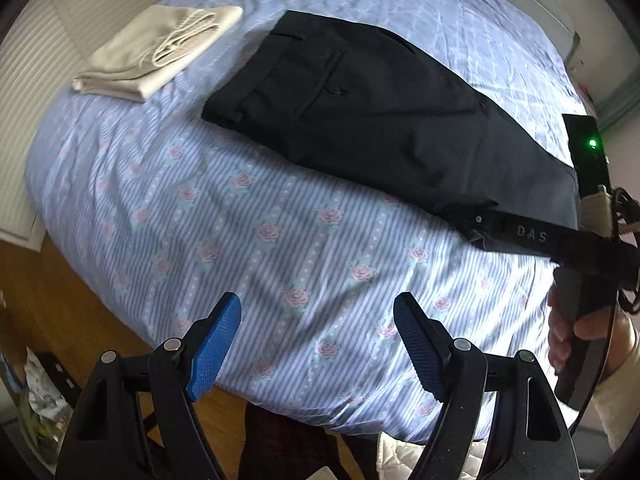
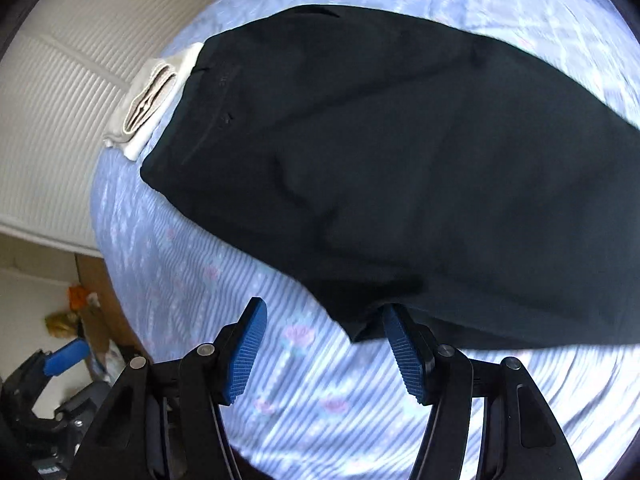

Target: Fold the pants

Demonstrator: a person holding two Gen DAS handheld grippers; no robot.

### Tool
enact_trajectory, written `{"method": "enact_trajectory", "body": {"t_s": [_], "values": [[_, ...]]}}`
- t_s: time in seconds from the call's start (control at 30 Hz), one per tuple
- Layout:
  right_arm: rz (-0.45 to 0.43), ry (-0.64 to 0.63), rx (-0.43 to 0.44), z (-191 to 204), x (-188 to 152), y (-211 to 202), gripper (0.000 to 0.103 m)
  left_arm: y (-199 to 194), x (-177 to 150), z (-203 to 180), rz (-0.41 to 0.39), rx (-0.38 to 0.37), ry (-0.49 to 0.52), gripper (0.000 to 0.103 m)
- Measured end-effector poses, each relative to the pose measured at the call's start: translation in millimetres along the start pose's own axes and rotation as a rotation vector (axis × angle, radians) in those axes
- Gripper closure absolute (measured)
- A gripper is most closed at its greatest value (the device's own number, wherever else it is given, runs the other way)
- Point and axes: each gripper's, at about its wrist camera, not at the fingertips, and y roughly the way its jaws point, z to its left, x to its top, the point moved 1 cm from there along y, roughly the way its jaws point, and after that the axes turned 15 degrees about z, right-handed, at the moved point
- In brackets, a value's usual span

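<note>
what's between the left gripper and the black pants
Only bare striped bedsheet lies between the open left gripper and the black pants, shown in the left wrist view.

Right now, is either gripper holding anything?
No. Left gripper and right gripper are both open; the black pants lie unheld on the bed.

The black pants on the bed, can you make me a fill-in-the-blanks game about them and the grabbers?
1. The black pants lie on a bed sheet printed with stripes and pink ____.
2. Next to the pants' waistband sits a folded ____ garment.
3. The left gripper has its blue pads wide ____.
4. The right gripper is near the pants' edge and grips ____.

Missing words: roses; beige; open; nothing
</note>
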Motion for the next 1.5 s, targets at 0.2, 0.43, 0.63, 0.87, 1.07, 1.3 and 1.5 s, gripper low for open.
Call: {"method": "enact_trajectory", "body": {"t_s": [0.2, 0.43, 0.63, 0.87, 1.07, 1.3, 1.5], "values": [[0.084, -0.02, -0.017, -7.2, 9.1, 33.4, 0.04, 1.1, -0.3, 1.7, 0.014, 0.028, -0.017, 0.025], [0.084, 0.015, 0.009, -8.8, 7.8, 35.9, 0.047, 4.1, -1.2, 4.4, 0.031, 0.048, -0.001, 0.025], [0.168, -0.114, 0.284, 31.4, -11.4, 32.7, 0.067, 1.9, -0.2, 14.4, 0.028, 0.04, -0.035, 0.025], [0.124, -0.112, 0.095, 36.8, -27.1, 23.4, 0.076, -1.0, -0.5, 26.6, 0.023, 0.045, -0.066, 0.025], [0.099, -0.008, 0.072, 0.3, -29.3, 26.2, 0.073, 6.0, -2.5, 23.4, 0.045, 0.047, -0.06, 0.025], [0.046, -0.023, 0.013, 0.9, -15.1, 25.5, 0.073, 6.6, -8.0, 6.2, 0.055, 0.073, -0.005, 0.025], [0.076, -0.018, -0.024, -5.6, -3.0, 44.7, 0.067, 0.5, -9.1, 4.6, 0.042, 0.09, 0.003, 0.025]]}}
